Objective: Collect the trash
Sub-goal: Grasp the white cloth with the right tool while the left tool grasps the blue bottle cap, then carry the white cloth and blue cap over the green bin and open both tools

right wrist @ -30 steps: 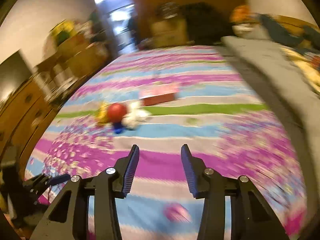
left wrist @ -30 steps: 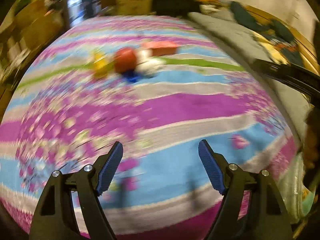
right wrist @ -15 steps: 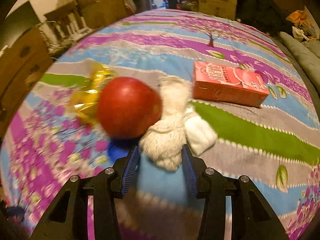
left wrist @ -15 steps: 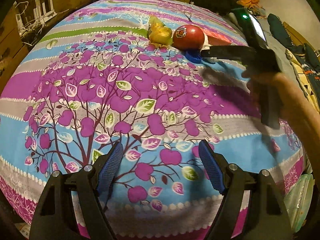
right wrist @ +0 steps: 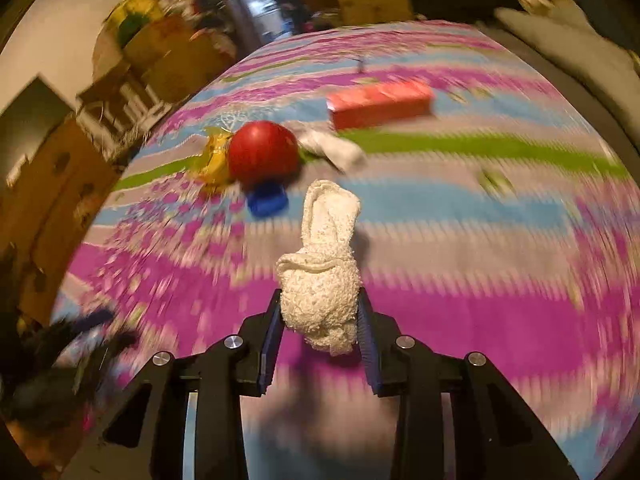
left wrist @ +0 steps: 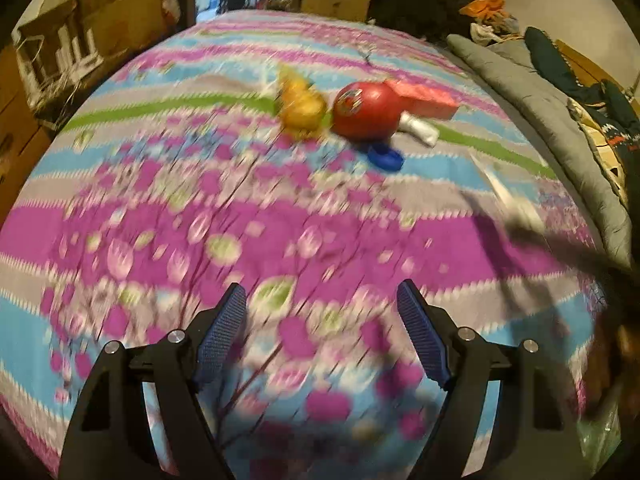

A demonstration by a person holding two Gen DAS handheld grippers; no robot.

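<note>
Striped floral bedspread (left wrist: 280, 220) amid cardboard boxes (left wrist: 100, 20); right jaws just closed on white tissue wad (right wrist: 320, 300), left jaws apart, empty.

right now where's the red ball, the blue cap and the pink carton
red ball (right wrist: 262, 152): right wrist view, middle of its front
blue cap (right wrist: 267, 200): right wrist view, its top face
pink carton (right wrist: 380, 105): right wrist view, its long side

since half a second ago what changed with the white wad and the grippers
The right gripper has just closed on the crumpled white tissue wad and lifted it off the bedspread, away from the red ball. A smaller white piece, the red carton, blue cap and yellow wrapper stayed put. The left gripper stayed open, empty.
</note>
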